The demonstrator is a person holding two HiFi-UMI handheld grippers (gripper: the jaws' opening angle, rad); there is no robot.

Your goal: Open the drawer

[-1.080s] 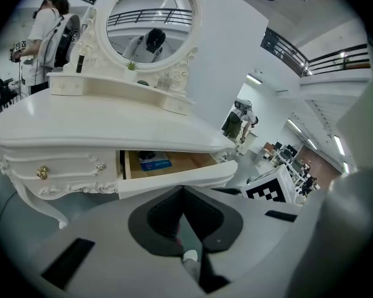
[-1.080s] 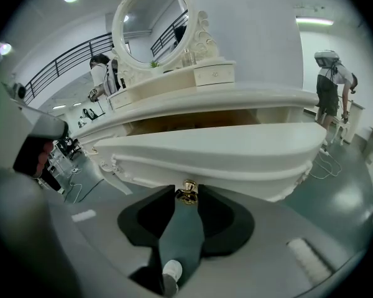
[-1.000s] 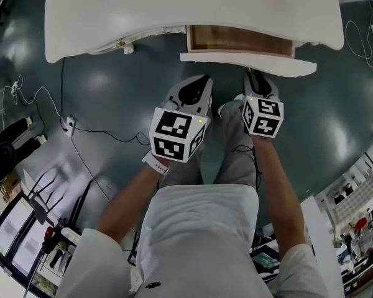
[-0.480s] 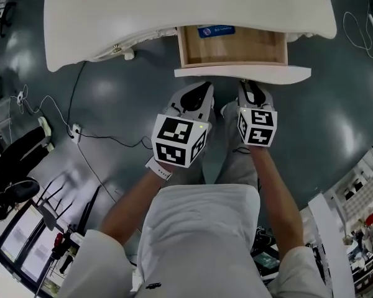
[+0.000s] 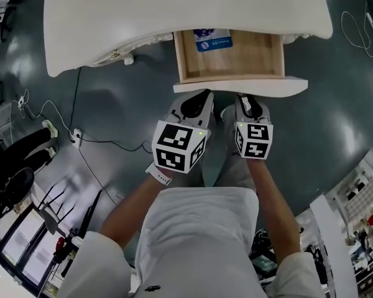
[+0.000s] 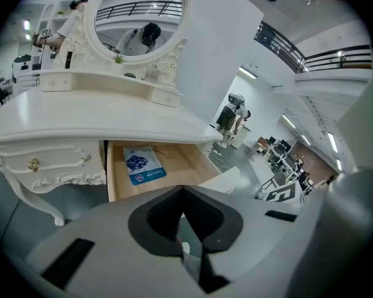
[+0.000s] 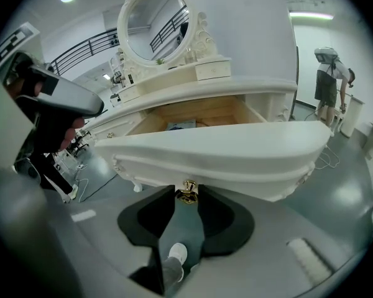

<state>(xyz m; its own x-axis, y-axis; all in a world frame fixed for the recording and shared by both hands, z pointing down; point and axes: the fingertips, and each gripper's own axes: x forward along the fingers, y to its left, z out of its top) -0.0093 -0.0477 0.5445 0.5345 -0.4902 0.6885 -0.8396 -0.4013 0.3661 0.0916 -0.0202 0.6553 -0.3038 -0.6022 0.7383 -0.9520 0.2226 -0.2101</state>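
My right gripper (image 7: 186, 194) is closed on the small round brass knob (image 7: 187, 191), which is fixed at the centre of the curved white front of the wooden drawer (image 5: 248, 58). The jaws bear on the knob from both sides. My left gripper (image 6: 183, 190) has its jaws together and grips nothing; it hangs just beside the right gripper, near the left end of the drawer front. The drawer projects from the near edge of the white carved dressing table (image 5: 174, 5), to the right of that edge's middle, and most of its wooden floor is exposed. A flat blue-and-white packet (image 5: 212, 40) lies in the drawer's far left corner, partly under the table's near edge. I judge the drawer to be rigid and fairly light, since it carries almost nothing. The knob is the only hold on the front. It is smooth metal and small, so I expect it to slip if the jaws relax or the pull tilts. I judge that a straight pull, square to the near edge, will keep the drawer from binding. The drawer appears nearly fully open.
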